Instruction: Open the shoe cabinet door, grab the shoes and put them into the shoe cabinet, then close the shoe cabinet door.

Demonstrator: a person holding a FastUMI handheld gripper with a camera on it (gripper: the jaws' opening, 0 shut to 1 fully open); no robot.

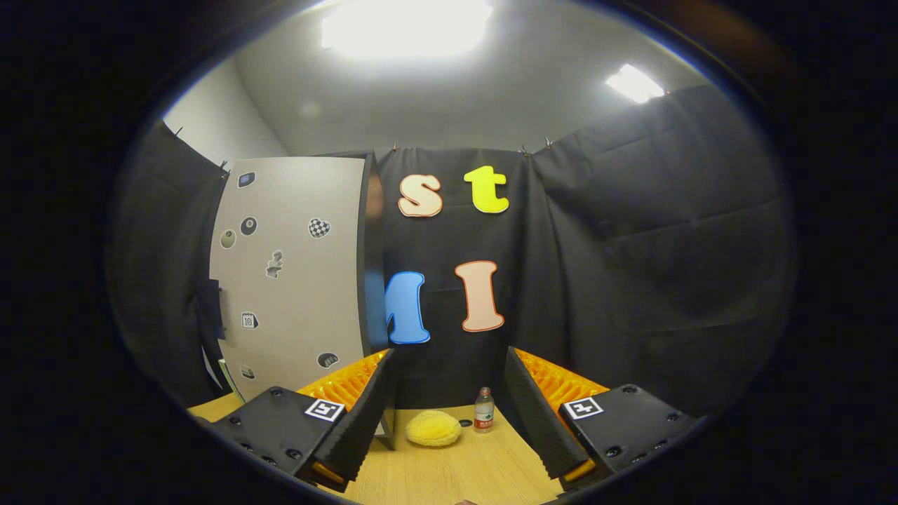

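The gripper [449, 421] stands wide open, holding nothing, above the desk [449, 470]. Beyond its fingers lie a yellow slipper [433, 428] and a small bottle [483, 410]; the shoe cabinet [295, 273] stands behind the left finger

Gripper [449, 421] held level, jaws spread wide with nothing between them.

In the gripper view, the two fingers [358, 414] rise from the bottom, one on each side, slanting inward toward their far ends yet standing well apart. Each finger shows a ribbed inner face turned toward the gap and a flat outer block carrying a small square marker on top. Neither finger presses on anything, and the space between them is free. The tips point forward and slightly up, with the gripper raised above the worktop [456, 470] rather than resting on it.
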